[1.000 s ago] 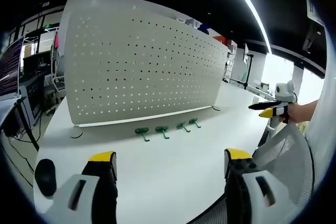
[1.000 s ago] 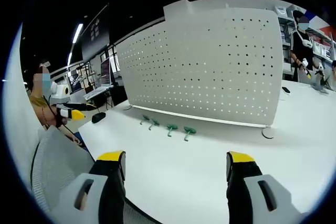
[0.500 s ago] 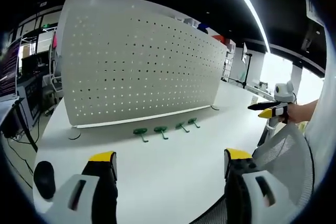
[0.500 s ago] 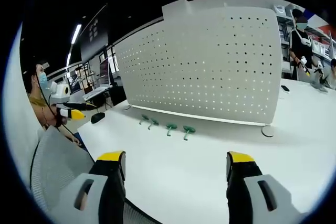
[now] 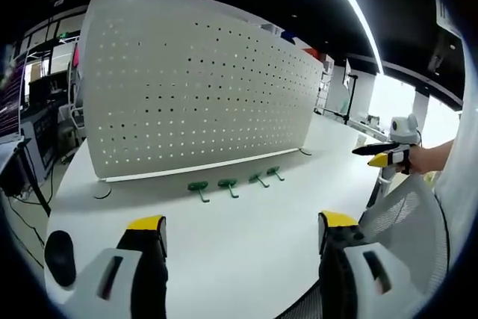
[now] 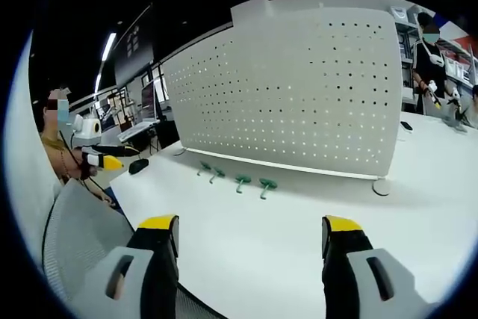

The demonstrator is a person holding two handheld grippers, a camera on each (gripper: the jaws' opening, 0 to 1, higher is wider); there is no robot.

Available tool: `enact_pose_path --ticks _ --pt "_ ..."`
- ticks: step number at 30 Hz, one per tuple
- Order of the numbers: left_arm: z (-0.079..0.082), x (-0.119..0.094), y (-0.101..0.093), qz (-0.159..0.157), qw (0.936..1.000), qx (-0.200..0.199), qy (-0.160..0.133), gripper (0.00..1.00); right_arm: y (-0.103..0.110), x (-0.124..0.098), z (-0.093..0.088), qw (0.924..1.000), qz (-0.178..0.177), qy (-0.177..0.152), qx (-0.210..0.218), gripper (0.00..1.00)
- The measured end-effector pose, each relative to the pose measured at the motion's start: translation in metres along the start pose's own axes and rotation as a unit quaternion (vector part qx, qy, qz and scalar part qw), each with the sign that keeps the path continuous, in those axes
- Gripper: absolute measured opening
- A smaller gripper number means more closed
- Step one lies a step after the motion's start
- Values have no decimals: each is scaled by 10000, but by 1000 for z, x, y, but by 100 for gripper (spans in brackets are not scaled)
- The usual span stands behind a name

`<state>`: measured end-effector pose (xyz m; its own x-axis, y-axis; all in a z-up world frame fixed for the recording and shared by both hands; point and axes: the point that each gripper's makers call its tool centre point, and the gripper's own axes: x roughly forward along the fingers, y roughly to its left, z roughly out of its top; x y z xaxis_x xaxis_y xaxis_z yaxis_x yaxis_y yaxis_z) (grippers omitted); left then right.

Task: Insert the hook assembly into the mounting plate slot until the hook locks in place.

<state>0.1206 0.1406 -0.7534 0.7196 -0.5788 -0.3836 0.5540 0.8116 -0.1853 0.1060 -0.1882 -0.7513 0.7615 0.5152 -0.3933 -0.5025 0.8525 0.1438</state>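
A: Left gripper view: left gripper [image 5: 237, 233] has its two yellow-tipped jaws spread wide, nothing between them. White table [image 5: 246, 237] bare beneath them.

B: Hooks relative to it?

A: Four green hooks [image 5: 230, 184] lie in a row on the table, well ahead of the jaw tips, roughly centred between them. No contact. Just behind the row stands the perforated white mounting plate [image 5: 194, 87], upright on the table.

B: Right side?

A: Right gripper view: right gripper [image 6: 250, 233] likewise has jaws apart and empty. Same four hooks [image 6: 237, 181] lie ahead, slightly toward its left jaw, near the foot of the mounting plate [image 6: 299, 87], apart from the gripper.

B: Anything cross-visible?

A: Yes. In the left gripper view the right gripper [image 5: 385, 156] enters at the right edge, held in a hand [image 5: 426, 159], above a mesh chair back [image 5: 407, 222]. In the right gripper view the left gripper [image 6: 101, 160] appears at far left, held by a person. Black mouse [image 5: 58, 255] sits at the table's left edge.
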Motion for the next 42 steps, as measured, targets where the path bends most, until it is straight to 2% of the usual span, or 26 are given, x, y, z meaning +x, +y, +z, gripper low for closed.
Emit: enact_pose_path --ticks 5,15,24,29,42 --pt "4 3 1 -86 10000 -42 -19 86 1 2 -1 10000 30 39 6 75" --pt "9 18 8 -262 9990 309 174 87 2 4 1 10000 51 38 -20 76" --pt "8 31 13 -513 9956 653 430 87 5 3 3 10000 41 54 -19 75" --pt "4 38 9 -770 9906 945 613 87 5 3 3 9999 36 68 -71 75" --pt "1 54 10 -1049 9804 1368 954 87 7 -1 3 9999 -12 69 -102 75"
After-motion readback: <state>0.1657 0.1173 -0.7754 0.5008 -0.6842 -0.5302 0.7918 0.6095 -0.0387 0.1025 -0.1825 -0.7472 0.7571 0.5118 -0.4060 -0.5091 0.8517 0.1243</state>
